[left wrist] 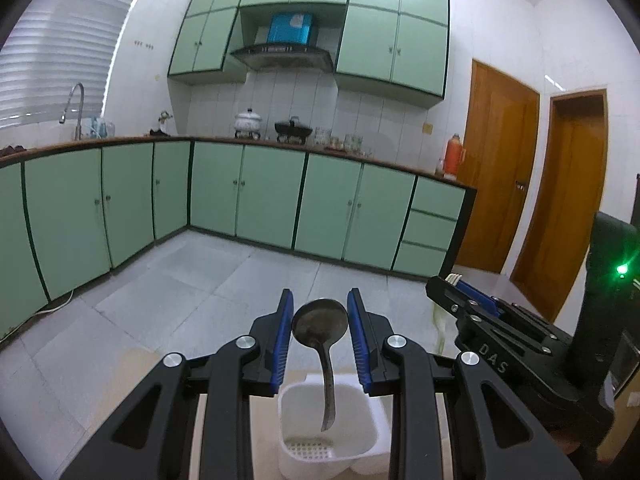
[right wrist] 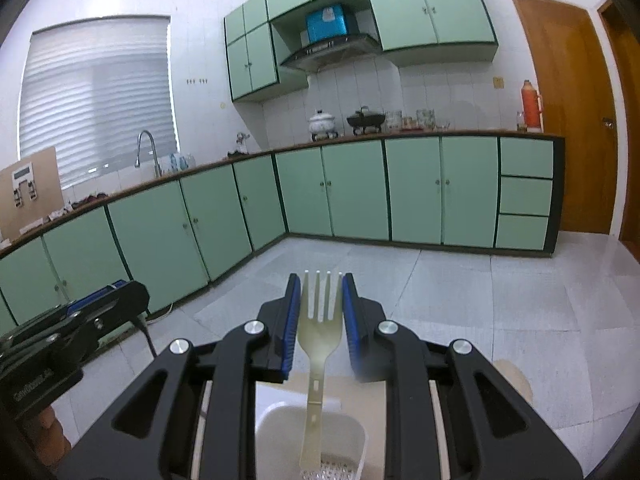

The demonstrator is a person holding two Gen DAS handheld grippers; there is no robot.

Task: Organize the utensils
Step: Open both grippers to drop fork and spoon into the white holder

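The left gripper point(left wrist: 319, 312) pinches a dark metal spoon point(left wrist: 320, 322) by its bowl, the blue pads point(left wrist: 282, 340) pressing on either side of it; the bowl stands up between the fingertips and the handle hangs down into a white plastic utensil holder point(left wrist: 294, 402) that sits near the camera, its perforated floor showing below the handle's tip. The right gripper point(right wrist: 321, 304) pinches a pale cream plastic fork point(right wrist: 320, 334) at its head, tines pointing up and away, with the handle reaching down into a compartment of the same white holder point(right wrist: 272, 420). Whether either handle touches the holder's floor cannot be told. In the left wrist view the right gripper point(left wrist: 460, 284) shows to the right with the fork's tines just peeking past its fingers. Far behind, green cabinets point(left wrist: 264, 192) run along the wall under a counter with a white pot point(left wrist: 248, 120) and an orange thermos point(left wrist: 452, 156), and wooden doors point(left wrist: 496, 164) stand at the right.
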